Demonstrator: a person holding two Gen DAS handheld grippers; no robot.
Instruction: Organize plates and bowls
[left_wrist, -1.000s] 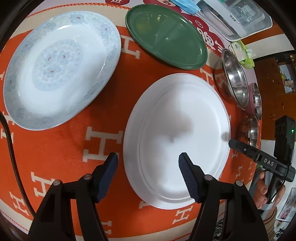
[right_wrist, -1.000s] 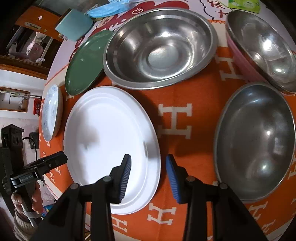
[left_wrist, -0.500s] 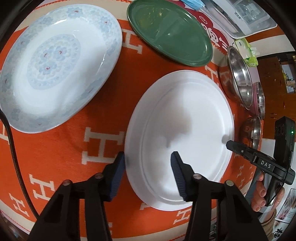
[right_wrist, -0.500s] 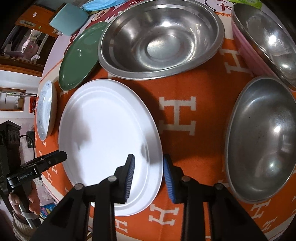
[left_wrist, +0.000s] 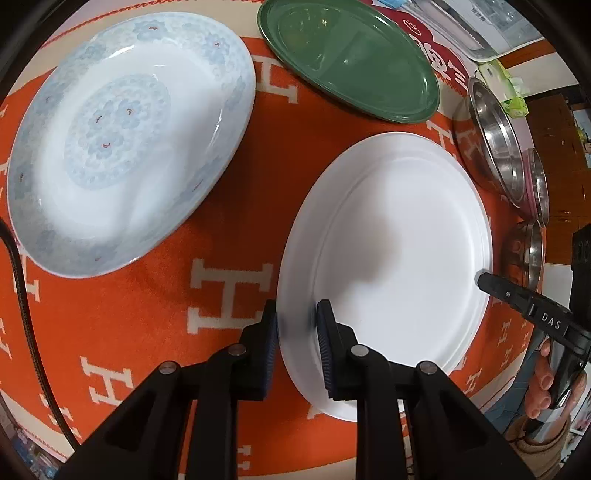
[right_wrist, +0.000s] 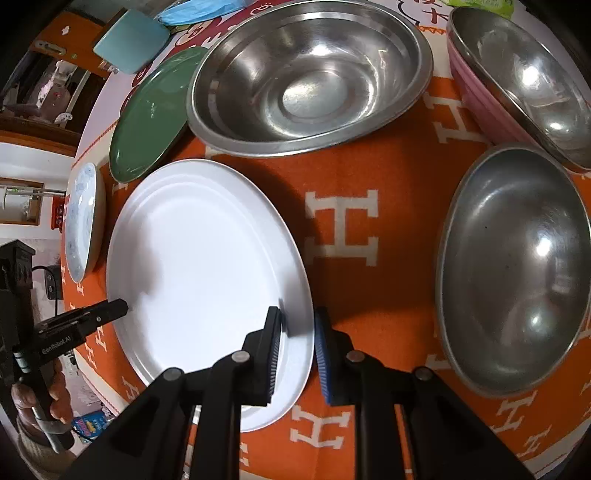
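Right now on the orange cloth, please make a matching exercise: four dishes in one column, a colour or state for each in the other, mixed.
1. white plate
2. green plate
3. patterned plate
4. pink bowl

a. pale blue flower pattern
b. has a steel bowl inside it
c. rim between both tongs
d. lies behind the white plate

Pairs: 1-c, 2-d, 3-a, 4-b

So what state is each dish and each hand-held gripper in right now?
Plain white oval plate: flat on the orange cloth, gripped at opposite rims.
Left hand-held gripper: just closing, pads on the plate's rim.
Right hand-held gripper: just closing, pads on the rim.
Blue-patterned white plate: empty.
Green plate: empty.
Large steel bowl: upright, empty.
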